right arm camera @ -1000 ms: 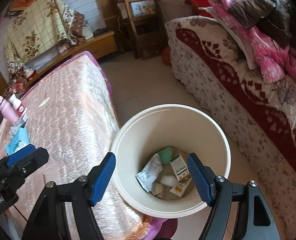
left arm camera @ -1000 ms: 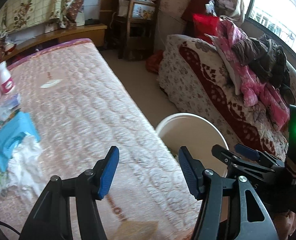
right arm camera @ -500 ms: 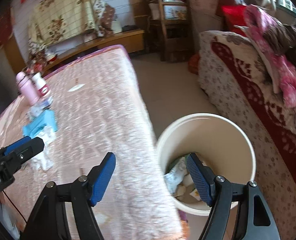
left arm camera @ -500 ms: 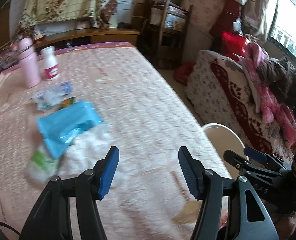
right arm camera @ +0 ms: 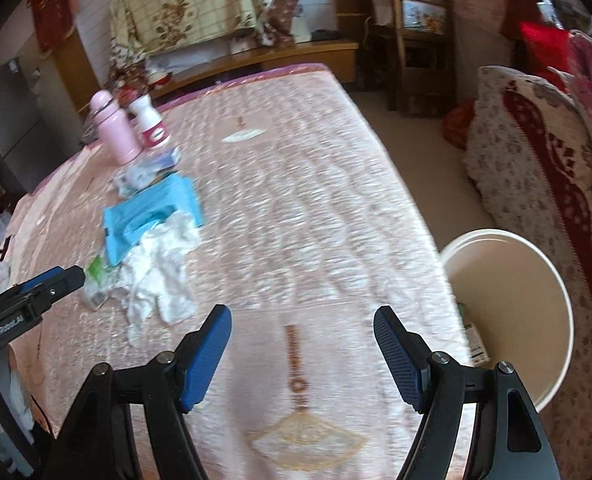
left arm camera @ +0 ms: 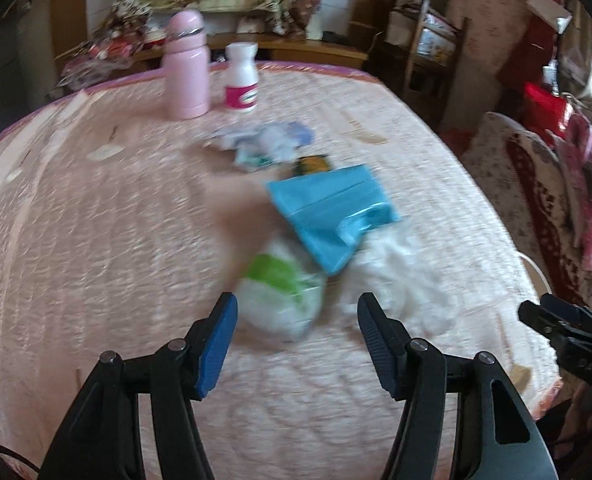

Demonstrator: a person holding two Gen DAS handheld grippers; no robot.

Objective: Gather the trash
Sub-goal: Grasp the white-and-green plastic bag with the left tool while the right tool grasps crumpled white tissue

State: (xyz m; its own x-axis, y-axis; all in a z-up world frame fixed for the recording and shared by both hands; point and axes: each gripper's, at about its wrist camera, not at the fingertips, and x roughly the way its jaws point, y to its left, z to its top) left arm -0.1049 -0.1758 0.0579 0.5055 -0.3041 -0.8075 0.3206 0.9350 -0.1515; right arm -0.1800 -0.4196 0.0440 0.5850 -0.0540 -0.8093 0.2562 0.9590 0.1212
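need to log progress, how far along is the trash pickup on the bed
Partly done: the bucket beside the bed already holds a few wrappers. In hand: nothing; the left gripper is opening, empty, just short of the green and white wrapper, and the right gripper is open over bare bedspread. Left: that wrapper, the white tissue, blue packet and small scraps.

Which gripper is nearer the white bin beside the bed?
Right. The right gripper hangs over the bed's near corner with the bin just off its right finger. The left gripper faces the trash pile further in, away from the bin.
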